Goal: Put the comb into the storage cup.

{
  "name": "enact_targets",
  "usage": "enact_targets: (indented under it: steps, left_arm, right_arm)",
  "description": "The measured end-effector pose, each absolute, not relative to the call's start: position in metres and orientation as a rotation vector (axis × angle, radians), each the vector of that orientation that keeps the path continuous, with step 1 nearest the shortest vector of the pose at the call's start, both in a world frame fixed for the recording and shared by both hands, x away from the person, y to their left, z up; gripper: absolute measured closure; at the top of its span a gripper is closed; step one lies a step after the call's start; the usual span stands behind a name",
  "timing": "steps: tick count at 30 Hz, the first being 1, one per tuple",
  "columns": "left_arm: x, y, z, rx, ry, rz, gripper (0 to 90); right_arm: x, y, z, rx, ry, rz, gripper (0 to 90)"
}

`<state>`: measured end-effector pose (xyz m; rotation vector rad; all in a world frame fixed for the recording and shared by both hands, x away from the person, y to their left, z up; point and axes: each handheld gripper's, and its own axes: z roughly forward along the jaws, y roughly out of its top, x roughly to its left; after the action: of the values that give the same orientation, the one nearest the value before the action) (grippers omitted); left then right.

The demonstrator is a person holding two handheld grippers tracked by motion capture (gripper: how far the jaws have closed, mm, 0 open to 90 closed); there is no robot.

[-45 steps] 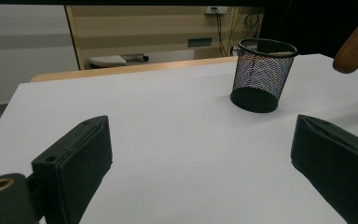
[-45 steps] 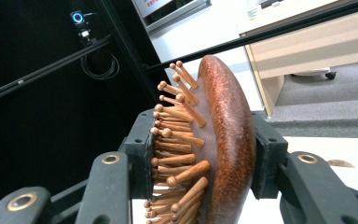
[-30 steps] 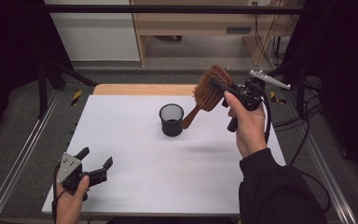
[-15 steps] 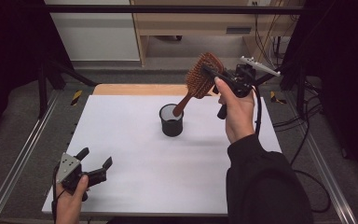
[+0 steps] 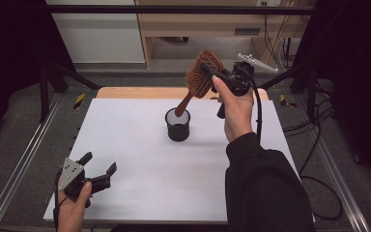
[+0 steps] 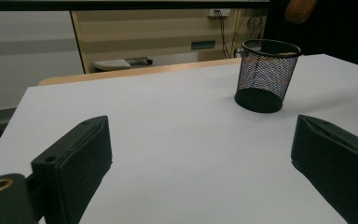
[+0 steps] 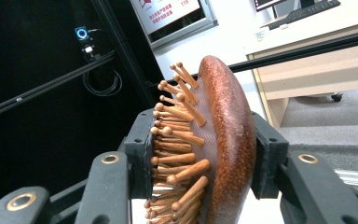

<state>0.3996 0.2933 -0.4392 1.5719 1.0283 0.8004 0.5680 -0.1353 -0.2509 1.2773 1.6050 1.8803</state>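
A brown wooden hairbrush (image 5: pixel 202 75) hangs tilted in the air, its handle tip just over the rim of a black mesh cup (image 5: pixel 178 124) on the white table (image 5: pixel 135 145). My right gripper (image 5: pixel 211 72) is shut on the brush's head; in the right gripper view the pads clamp the hairbrush (image 7: pixel 219 140) from both sides, bristles to the left. My left gripper (image 5: pixel 98 170) rests near the table's front left corner, open, nothing between its jaws. From the left gripper view the mesh cup (image 6: pixel 266 74) stands ahead and to the right.
A wooden board (image 5: pixel 145 93) lines the table's far edge. Metal rails (image 5: pixel 19 159) run along both sides. Cables (image 5: pixel 319 145) lie on the floor to the right. A light wooden cabinet (image 5: pixel 198 24) stands behind the table.
My right hand has carried the brush leftward and a little up, swinging its handle tip from beside the cup to over the cup's rim. The left gripper has stayed put.
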Motion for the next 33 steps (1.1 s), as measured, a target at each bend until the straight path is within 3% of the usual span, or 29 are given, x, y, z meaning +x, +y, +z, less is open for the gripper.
enact_targets:
  steps: [33]
  left_arm:
    - [0.401,0.291,-0.438,1.58,1.01,0.797,2.1]
  right_arm:
    - [0.58,-0.117,-0.258,1.263,1.661,1.831,52.0]
